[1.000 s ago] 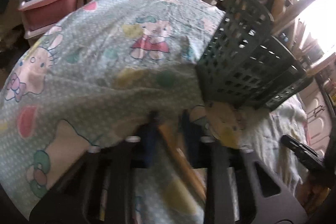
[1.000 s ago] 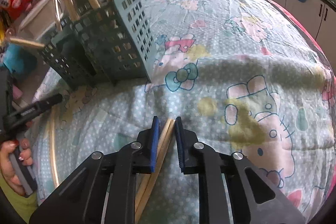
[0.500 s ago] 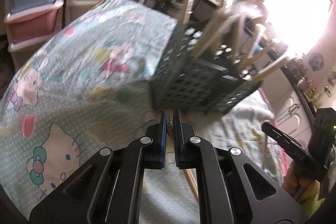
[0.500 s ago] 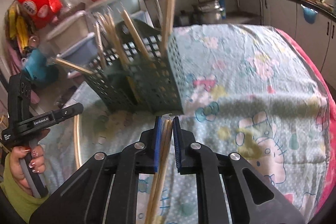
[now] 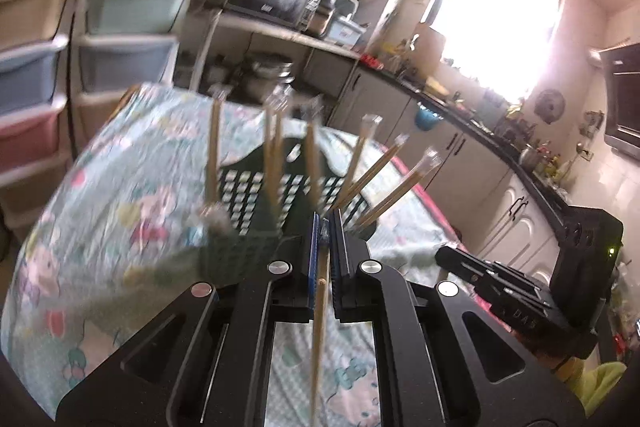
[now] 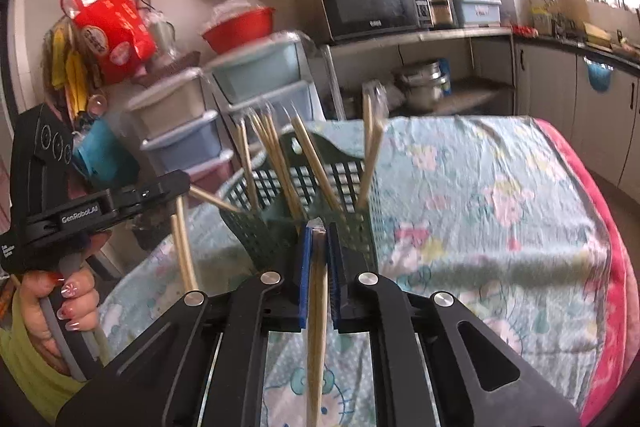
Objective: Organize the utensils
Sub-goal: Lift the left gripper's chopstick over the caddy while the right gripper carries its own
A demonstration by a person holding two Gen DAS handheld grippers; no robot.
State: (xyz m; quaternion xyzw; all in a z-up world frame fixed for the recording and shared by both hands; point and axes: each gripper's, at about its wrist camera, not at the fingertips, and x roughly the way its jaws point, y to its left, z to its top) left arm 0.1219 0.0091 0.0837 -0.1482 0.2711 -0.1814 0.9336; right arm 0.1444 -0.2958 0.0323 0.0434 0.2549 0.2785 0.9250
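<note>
While clamped, slim wooden chopsticks [image 6: 317, 311] face perforated basket [image 6: 352, 223].

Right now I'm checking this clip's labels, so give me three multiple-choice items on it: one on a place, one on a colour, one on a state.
1. Where do the loose chopsticks stand?
A. in the green basket
B. in the microwave
C. in a drawer

2. What colour is the bowl on top of the drawers?
A. yellow
B. red
C. black

3. What is the right gripper doing?
A. gaping, empty
B. holding a cloth
C. clamping chopsticks

Answers:
1 A: sticks rise from the green basket.
2 B: the bowl is red.
3 C: the right gripper pinches chopsticks between blue pads.
</note>
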